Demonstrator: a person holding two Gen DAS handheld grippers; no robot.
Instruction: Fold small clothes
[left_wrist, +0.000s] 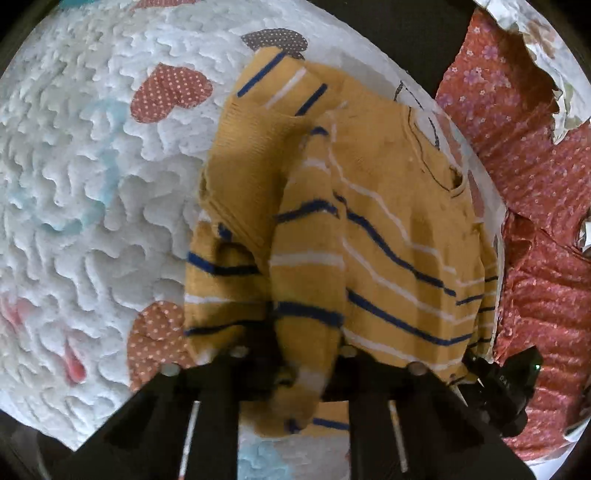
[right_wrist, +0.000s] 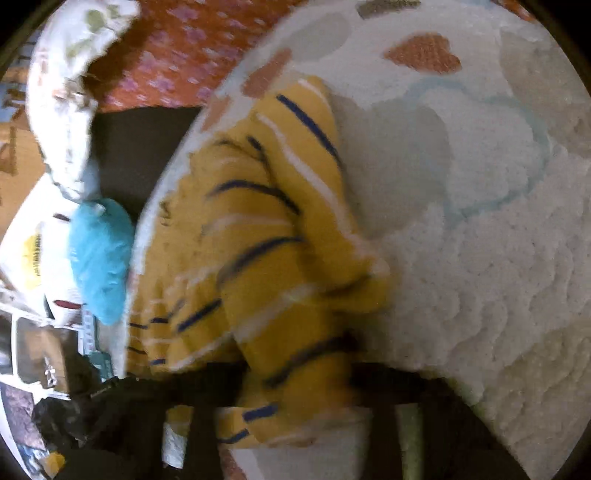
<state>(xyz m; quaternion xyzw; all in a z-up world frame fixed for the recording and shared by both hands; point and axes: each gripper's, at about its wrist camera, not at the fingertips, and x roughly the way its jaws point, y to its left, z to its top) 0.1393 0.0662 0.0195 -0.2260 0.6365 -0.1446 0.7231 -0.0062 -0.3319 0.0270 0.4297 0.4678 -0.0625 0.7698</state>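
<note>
A small mustard-yellow knitted sweater (left_wrist: 373, 221) with blue and white stripes lies crumpled on a white quilted cover (left_wrist: 92, 192) printed with hearts. In the left wrist view my left gripper (left_wrist: 304, 365) is shut on a bunched fold of the sweater's lower edge, and the cloth hangs down between the black fingers (left_wrist: 207, 417). In the right wrist view, which is blurred, the same sweater (right_wrist: 258, 236) runs down into my right gripper (right_wrist: 295, 384), whose jaws are shut on a striped fold. One sleeve is folded across the body.
The quilted cover (right_wrist: 480, 266) stretches wide to the right. A red floral fabric (left_wrist: 535, 192) lies past the cover's edge, with a dark device (left_wrist: 506, 384) near it. A teal cloth (right_wrist: 99, 258), a white patterned cloth (right_wrist: 62, 92) and clutter sit at the left.
</note>
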